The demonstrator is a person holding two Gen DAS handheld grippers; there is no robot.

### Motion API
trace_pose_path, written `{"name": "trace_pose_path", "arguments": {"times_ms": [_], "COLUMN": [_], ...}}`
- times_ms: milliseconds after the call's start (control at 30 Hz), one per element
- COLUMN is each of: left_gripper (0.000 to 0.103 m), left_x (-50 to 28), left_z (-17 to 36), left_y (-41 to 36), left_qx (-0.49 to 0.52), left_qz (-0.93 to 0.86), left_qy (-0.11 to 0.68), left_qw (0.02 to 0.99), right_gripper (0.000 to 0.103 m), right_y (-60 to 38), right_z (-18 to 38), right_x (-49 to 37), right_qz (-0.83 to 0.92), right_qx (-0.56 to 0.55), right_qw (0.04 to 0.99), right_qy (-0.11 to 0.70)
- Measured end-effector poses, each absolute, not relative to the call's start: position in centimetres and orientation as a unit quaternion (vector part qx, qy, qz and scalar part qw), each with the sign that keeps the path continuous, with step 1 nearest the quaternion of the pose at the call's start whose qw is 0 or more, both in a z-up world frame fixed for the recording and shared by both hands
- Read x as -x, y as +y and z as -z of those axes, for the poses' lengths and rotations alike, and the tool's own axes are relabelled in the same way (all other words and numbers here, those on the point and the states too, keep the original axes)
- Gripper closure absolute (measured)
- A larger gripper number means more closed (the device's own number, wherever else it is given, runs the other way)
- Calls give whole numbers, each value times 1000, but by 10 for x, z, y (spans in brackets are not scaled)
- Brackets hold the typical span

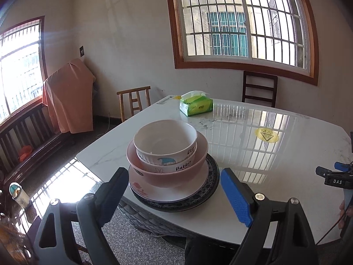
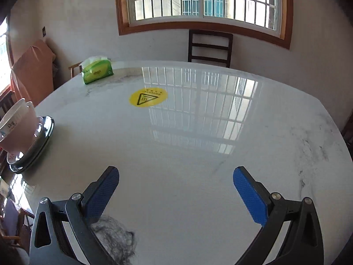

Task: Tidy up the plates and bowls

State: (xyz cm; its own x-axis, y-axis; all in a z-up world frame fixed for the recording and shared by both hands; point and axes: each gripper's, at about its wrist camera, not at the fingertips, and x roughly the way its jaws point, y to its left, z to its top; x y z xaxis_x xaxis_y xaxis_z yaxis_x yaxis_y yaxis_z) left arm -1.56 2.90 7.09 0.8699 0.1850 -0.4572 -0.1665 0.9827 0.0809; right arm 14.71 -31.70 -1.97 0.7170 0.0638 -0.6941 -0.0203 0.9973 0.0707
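1. Stack at the near left corner of the white marble table (image 1: 253,203): dark patterned plate (image 1: 213,176) at the bottom, white plate with pink flower (image 1: 158,193) on it, then pink bowl (image 1: 169,175), "Rabbit" bowl (image 1: 169,165), and white bowl (image 1: 164,141) nested on top
2. Left tongs (image 1: 174,181): released, jaws spread wide, hovering just in front of the stack; no contact with it, nothing held
3. Right tongs (image 2: 176,177): released, jaws wide apart over bare table, well right of the stack, nothing between them
4. Green tissue pack (image 1: 196,106) near the far edge; yellow round warning sticker (image 2: 147,97) mid-table
5. Dark scribble mark (image 2: 117,240) on the surface beside the right tongs
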Motion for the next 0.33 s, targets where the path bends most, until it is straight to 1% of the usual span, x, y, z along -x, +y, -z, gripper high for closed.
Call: {"name": "trace_pose_path", "arguments": {"times_ms": [133,200,333], "left_gripper": [16,16,15], "left_x": [13,13,11], "left_z": [-71,-71,-72], "left_y": [26,23,18], "left_qx": [-15,-20,-33], "left_qz": [-84,-85,-86], "left_qy": [245,245,248], "left_qw": [966,966,964], "right_gripper": [0,0,0], "right_y": [-362,-379,-395], "right_z": [53,64,67], "right_x": [-176,-185,-198], "right_qz": [21,26,47], "right_qx": [-49,-65,-54], "right_qw": [894,884,879], "right_qy": [446,461,471]}}
